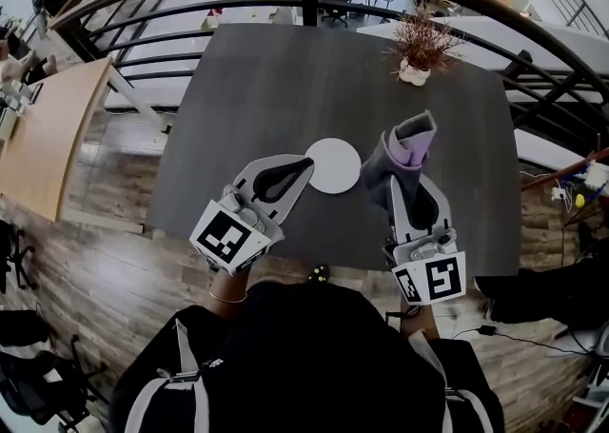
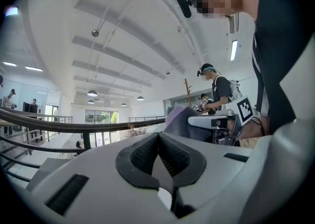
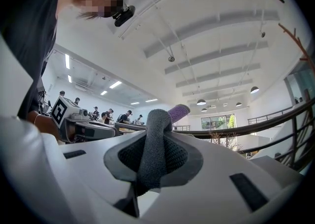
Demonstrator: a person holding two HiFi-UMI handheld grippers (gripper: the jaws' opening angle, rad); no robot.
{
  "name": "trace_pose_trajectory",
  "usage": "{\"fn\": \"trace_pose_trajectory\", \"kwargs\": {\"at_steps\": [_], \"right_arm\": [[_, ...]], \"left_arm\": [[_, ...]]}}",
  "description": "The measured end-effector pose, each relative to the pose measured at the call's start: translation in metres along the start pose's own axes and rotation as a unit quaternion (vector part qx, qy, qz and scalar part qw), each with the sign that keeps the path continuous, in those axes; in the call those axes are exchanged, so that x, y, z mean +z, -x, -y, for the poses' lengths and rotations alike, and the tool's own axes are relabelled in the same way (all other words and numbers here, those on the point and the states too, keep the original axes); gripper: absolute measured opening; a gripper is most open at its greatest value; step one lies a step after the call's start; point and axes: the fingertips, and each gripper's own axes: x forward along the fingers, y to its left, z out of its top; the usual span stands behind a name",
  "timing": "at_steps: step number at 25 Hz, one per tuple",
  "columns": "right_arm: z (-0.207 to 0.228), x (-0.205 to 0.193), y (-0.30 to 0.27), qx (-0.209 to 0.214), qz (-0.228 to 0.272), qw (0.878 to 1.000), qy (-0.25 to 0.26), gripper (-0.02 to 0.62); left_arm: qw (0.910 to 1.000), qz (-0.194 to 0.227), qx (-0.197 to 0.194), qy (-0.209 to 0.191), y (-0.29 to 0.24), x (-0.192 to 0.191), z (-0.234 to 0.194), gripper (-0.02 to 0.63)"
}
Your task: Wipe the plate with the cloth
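The left gripper has its jaws pressed together with nothing between them; the left gripper view shows the two dark pads meeting along one seam. Just ahead of its jaw tips and a little to their right lies the white plate, flat on the dark table. From above, the tips look to be right at the plate's left edge, but whether they touch it I cannot tell.

To the right of the plate, the right gripper is clamped on the cloth, grey outside with a purple fold. In the right gripper view the cloth runs up between the pads and stands out past the jaw tips. It appears held beside the plate, near its right edge, not on it.

The cloth is in hand and the wiping itself looks not yet begun. The next move probably calls for tipping the right jaws downward and carrying the loose end leftward onto the plate. The plate is light and may slide, so the left jaws could brace its rim.
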Motion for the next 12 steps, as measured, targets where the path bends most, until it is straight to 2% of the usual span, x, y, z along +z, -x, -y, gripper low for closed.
{"fn": "trace_pose_trajectory", "kwargs": {"at_steps": [12], "right_arm": [[-0.0002, -0.0076, -0.0003, 0.002, -0.013, 1.0, 0.001, 0.063]], "left_arm": [[1.0, -0.004, -0.004, 0.008, -0.002, -0.0065, 0.0009, 0.006]]}}
